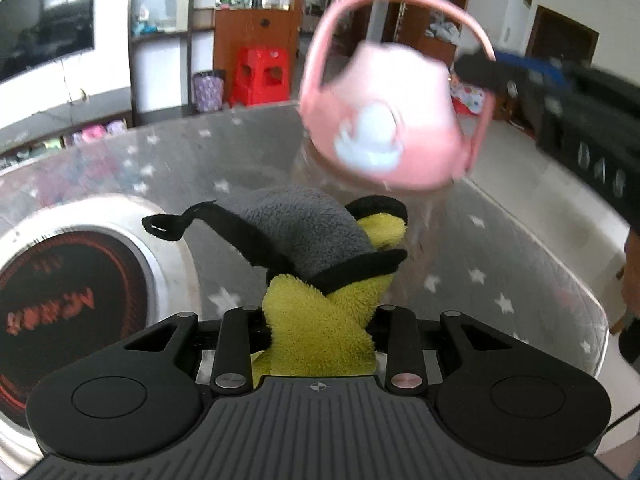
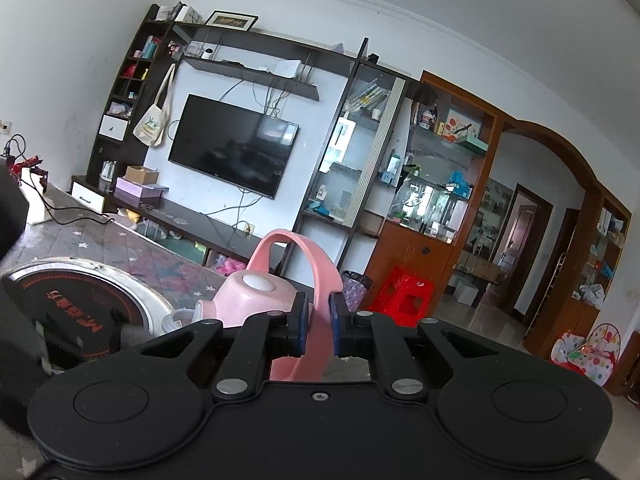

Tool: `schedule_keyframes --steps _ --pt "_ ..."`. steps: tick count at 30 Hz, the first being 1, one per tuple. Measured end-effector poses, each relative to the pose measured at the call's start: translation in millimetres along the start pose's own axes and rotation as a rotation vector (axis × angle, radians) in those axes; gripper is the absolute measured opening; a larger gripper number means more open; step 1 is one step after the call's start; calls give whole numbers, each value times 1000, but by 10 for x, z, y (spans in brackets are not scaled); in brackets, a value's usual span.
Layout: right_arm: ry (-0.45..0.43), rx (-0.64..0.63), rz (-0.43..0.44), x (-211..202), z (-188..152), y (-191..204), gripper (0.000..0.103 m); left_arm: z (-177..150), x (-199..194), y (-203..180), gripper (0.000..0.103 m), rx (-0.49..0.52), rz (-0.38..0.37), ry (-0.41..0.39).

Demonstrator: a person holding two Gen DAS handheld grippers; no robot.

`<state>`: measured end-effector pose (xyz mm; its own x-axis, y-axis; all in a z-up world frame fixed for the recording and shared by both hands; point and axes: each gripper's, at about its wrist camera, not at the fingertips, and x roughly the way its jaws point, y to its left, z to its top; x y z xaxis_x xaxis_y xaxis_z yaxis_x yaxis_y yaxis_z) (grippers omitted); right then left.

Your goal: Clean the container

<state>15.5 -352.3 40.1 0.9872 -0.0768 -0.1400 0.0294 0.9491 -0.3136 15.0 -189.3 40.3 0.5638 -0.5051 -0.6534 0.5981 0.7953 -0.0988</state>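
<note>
Clearly, the right hand-held gripper (image 2: pixel 318 320) was closed on the pink strap handle (image 2: pixel 320 280) of the container lid (image 2: pixel 256 298); its two blue pads pressed the strap from both sides, with no gap visible. From the left wrist view the same pink lid (image 1: pixel 384 128) hung in the air above the counter (image 1: pixel 500 248), tilted, with a pale blue and white figure on its face, and the picture of it was blurred. The right hand-held gripper (image 1: pixel 486 70) appeared there as a dark shape at the far end of the strap (image 1: pixel 320 52).

The left hand-held gripper (image 1: pixel 318 320) held a cleaning cloth (image 1: pixel 320 320), yellow-green on one side and grey with a black border on the other. The cloth filled the space between the jaws, so the fingertips themselves were hidden, but the jaws were drawn in tight on it. The free part of the cloth stood up in front of this gripper, below the lid and apart from it.

A round induction cooker (image 1: pixel 64 300) with a dark glass face and red writing was set into the counter, to the left of the cloth. The counter carried a grey cover with white stars. In the right wrist view something clear (image 2: pixel 176 320) showed just under the lid, beside the cooker (image 2: pixel 80 300), but I cannot tell what it was. Behind the counter stood a red plastic stool (image 2: pixel 404 296) and a dark television (image 2: pixel 236 144) on the wall.
</note>
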Motion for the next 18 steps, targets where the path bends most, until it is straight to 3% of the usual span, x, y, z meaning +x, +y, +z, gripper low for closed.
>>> schedule_keyframes --steps 5,18 --pt "-2 2 1 14 -30 30 13 76 11 3 32 29 24 -10" --pt "-5 -2 -1 115 -80 3 12 -62 205 -164 32 53 -39 36"
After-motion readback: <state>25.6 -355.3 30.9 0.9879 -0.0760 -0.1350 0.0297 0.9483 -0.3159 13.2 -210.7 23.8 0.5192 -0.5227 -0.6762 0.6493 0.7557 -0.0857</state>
